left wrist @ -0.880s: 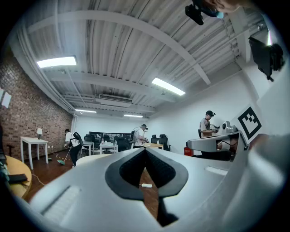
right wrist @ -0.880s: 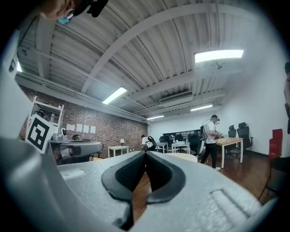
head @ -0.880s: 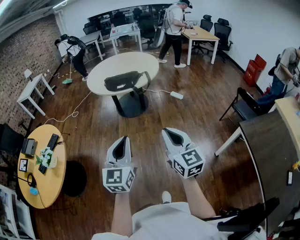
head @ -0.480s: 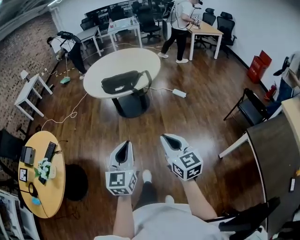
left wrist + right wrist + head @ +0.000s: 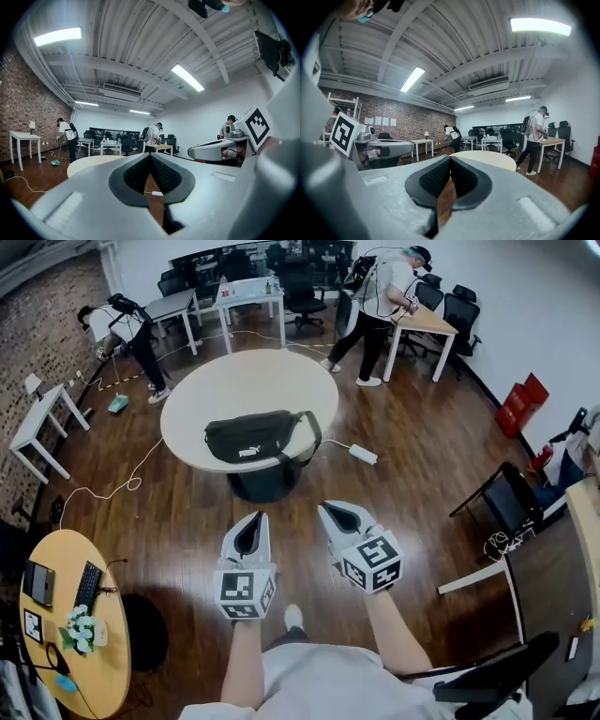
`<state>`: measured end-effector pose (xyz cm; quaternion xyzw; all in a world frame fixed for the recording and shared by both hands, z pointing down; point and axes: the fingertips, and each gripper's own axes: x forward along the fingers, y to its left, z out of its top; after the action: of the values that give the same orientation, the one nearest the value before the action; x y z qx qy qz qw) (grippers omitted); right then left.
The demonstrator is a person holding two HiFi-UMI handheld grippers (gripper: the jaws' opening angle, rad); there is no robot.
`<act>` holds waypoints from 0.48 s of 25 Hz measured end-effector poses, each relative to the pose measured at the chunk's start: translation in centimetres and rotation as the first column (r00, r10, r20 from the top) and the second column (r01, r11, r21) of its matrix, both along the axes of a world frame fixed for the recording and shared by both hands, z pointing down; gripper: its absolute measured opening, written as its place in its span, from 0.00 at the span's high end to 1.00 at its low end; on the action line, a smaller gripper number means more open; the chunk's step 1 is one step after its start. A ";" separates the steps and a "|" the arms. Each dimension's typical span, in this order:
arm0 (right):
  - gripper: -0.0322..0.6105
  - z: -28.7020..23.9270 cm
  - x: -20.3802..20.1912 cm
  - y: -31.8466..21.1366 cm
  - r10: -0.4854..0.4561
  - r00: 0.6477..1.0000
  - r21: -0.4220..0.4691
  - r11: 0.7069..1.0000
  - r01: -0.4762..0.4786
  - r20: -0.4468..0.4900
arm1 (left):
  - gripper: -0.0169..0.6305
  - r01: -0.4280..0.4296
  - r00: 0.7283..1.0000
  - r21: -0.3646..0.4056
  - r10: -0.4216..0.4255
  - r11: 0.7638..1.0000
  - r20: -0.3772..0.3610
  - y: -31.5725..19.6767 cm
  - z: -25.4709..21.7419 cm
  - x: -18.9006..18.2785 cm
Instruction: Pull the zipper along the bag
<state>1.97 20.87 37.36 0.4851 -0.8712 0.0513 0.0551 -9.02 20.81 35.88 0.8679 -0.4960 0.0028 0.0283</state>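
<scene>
A black waist bag lies on the round white table ahead of me, its strap looped at the right end. Both grippers are held in the air over the wooden floor, well short of the table. My left gripper is shut with nothing between its jaws, and its tips meet in the left gripper view. My right gripper is also shut and empty, pads together in the right gripper view. The table top shows beyond the jaws; the bag is hidden in both gripper views.
A white power strip with its cable lies on the floor right of the table. A round wooden table with a keyboard stands at the left. A black chair and a dark table stand right. People work at desks at the back.
The white table and bag have come closer as I walked forward. Both grippers stay shut and side by side in front of me.
</scene>
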 end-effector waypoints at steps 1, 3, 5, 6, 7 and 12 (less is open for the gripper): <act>0.97 -0.3 -0.6 -2.0 0.003 1.000 0.005 1.000 -0.003 -0.004 | 0.95 -0.002 1.000 0.004 0.002 1.000 -0.001 -2.0 -0.3 -0.7; 0.97 -0.5 -2.2 -5.7 0.004 1.000 0.012 1.000 -0.004 -0.004 | 0.95 0.005 1.000 0.007 -0.005 1.000 -0.001 -6.1 -0.5 -2.6; 0.97 0.0 -3.7 -9.0 0.005 1.000 -0.001 1.000 -0.005 -0.003 | 0.95 0.011 1.000 -0.009 -0.012 1.000 -0.001 -10.1 -0.2 -4.4; 0.97 0.5 -4.2 -10.4 0.007 1.000 -0.017 1.000 -0.008 -0.006 | 0.95 0.008 1.000 -0.020 -0.008 1.000 -0.003 -11.7 -0.1 -4.8; 0.97 1.1 -4.3 -11.6 0.011 1.000 -0.035 0.999 -0.011 -0.009 | 0.95 -0.001 1.000 -0.029 0.001 1.000 -0.006 -12.8 0.1 -4.9; 0.97 3.5 -2.6 -18.6 0.046 0.999 -0.067 0.997 -0.047 -0.010 | 0.95 -0.029 1.000 -0.054 0.029 0.998 -0.005 -17.7 2.5 -3.0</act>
<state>-0.65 2.25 40.83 0.5032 -0.8573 0.0800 0.0737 -11.97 3.11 38.35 0.8740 -0.4829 0.0149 0.0529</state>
